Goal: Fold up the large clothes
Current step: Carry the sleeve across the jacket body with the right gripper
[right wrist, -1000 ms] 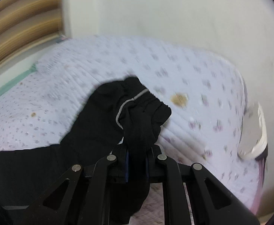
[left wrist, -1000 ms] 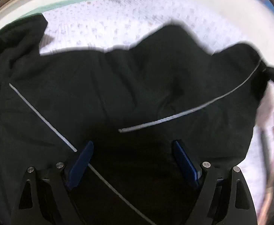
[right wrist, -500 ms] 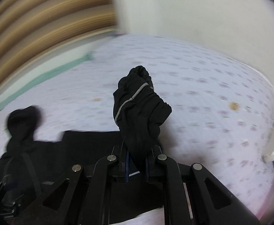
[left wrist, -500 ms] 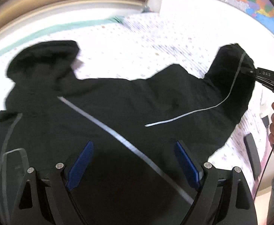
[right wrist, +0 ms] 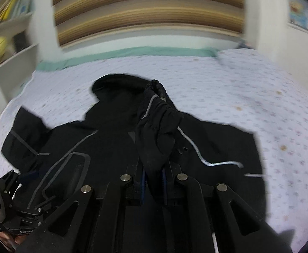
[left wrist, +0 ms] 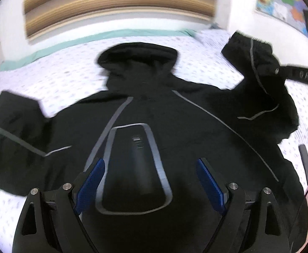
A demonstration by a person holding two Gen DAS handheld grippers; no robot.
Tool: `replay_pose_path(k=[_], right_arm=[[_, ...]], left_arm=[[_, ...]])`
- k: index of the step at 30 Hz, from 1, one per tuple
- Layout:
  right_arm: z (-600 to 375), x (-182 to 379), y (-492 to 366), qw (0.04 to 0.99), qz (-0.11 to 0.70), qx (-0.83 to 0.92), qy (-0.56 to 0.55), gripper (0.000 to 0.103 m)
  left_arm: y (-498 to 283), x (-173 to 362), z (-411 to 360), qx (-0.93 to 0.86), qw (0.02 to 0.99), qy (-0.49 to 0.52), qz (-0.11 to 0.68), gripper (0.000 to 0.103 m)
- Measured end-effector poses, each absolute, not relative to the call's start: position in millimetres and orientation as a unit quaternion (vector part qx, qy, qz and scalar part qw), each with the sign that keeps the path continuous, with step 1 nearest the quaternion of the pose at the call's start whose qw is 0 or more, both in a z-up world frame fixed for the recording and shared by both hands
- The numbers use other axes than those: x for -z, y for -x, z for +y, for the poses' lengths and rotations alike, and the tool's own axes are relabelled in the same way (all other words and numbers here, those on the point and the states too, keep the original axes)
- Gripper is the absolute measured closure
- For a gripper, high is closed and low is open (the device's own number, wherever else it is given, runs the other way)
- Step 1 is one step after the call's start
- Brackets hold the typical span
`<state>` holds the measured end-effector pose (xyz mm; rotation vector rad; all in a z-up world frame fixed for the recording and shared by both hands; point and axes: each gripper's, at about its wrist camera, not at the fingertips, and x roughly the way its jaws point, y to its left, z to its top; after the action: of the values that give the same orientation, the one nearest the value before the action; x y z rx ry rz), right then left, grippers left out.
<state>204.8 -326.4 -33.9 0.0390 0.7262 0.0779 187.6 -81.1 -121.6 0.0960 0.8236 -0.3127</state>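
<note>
Left wrist view is looking down between the left hand-held gripper (left wrist: 150,181), its blue pads standing wide apart with nothing between them, over a black hooded jacket (left wrist: 175,113) lying spread on the bed (left wrist: 74,69). Bare patterned sheet is showing past both sleeves and beyond the hood. Right wrist view is showing the right hand-held gripper (right wrist: 154,179) pinching the jacket's sleeve cuff (right wrist: 156,126), lifted above the body; only here are a bookshelf (right wrist: 10,35) and wider bare bed appearing.
</note>
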Motion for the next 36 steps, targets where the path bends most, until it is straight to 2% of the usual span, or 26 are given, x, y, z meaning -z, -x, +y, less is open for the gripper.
replay_pose_path(k=[9, 14, 19, 22, 24, 25, 31, 36], right_arm=[[-205.6, 76.8, -231.6, 0.904, 0.403, -0.140, -0.019, 0.089], [-143.8, 119.0, -248.1, 0.887, 0.430, -0.166, 0.013, 0.089], [-118.5, 165.4, -259.1, 0.868, 0.465, -0.173, 0.021, 0.081], [-110.7, 186.1, -266.2, 0.853, 0.489, -0.183, 0.021, 0.072], [-117.6, 179.9, -262.7, 0.850, 0.488, -0.196, 0.013, 0.061], [-122.9, 172.8, -258.5, 0.849, 0.486, -0.206, 0.001, 0.060], [-176.3, 113.0, -216.0, 0.882, 0.426, -0.202, -0.025, 0.059], [-241.1, 80.3, -187.4, 0.907, 0.394, -0.144, -0.040, 0.058]], left_arm=[[-175.1, 122.9, -15.0, 0.122, 0.913, -0.031, 0.388, 0.014], [-178.2, 127.2, 16.2, 0.130, 0.912, 0.005, 0.390, 0.014], [-185.0, 137.0, 34.8, 0.143, 0.901, 0.045, 0.408, 0.014], [-192.1, 143.0, 40.6, 0.155, 0.889, 0.071, 0.425, 0.014], [-195.4, 144.1, 40.2, 0.163, 0.882, 0.084, 0.434, 0.014], [-197.0, 143.6, 40.1, 0.170, 0.880, 0.091, 0.435, 0.014], [-224.6, 144.8, 26.6, 0.235, 0.843, 0.161, 0.456, 0.014], [-255.6, 172.0, 5.2, 0.215, 0.819, 0.186, 0.499, 0.014]])
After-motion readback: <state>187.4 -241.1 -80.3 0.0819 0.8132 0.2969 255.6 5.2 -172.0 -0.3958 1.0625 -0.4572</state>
